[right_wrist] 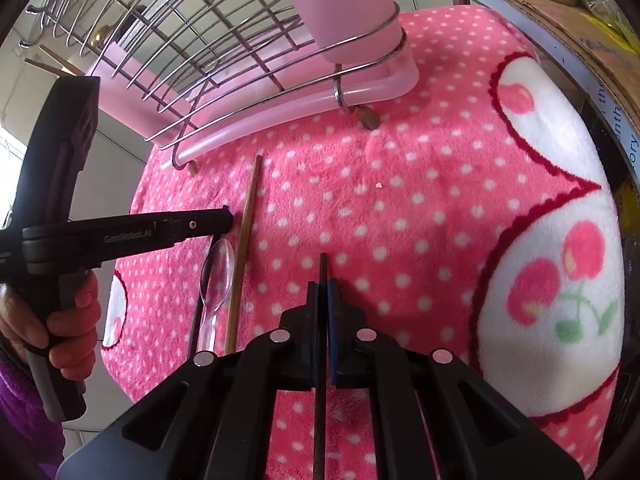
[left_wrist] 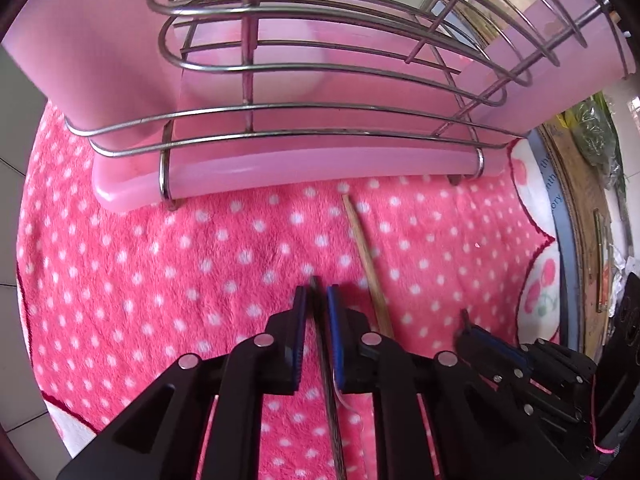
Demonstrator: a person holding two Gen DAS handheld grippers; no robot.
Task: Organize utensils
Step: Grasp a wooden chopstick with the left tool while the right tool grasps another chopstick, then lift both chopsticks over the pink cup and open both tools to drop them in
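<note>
Early stage: left hand-held gripper (left_wrist: pixel 316 296) and right hand-held gripper (right_wrist: pixel 323 286) each clench a dark thin chopstick (right_wrist: pixel 322 276), while wooden chopstick (right_wrist: pixel 245 240) and clear plastic spoon (right_wrist: pixel 218 276) lie on the pink dotted blanket (right_wrist: pixel 400 220), outside the wire rack (right_wrist: pixel 208 40).

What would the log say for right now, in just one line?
left gripper: shut on dark chopstick | right gripper: shut on black chopstick | wooden chopstick, clear plastic spoon: on pink polka-dot towel

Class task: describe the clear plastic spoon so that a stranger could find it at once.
Start at the pink polka-dot blanket in front of the wire dish rack. Left of the bamboo chopstick lying there is the clear plastic spoon, the only see-through utensil.
</note>
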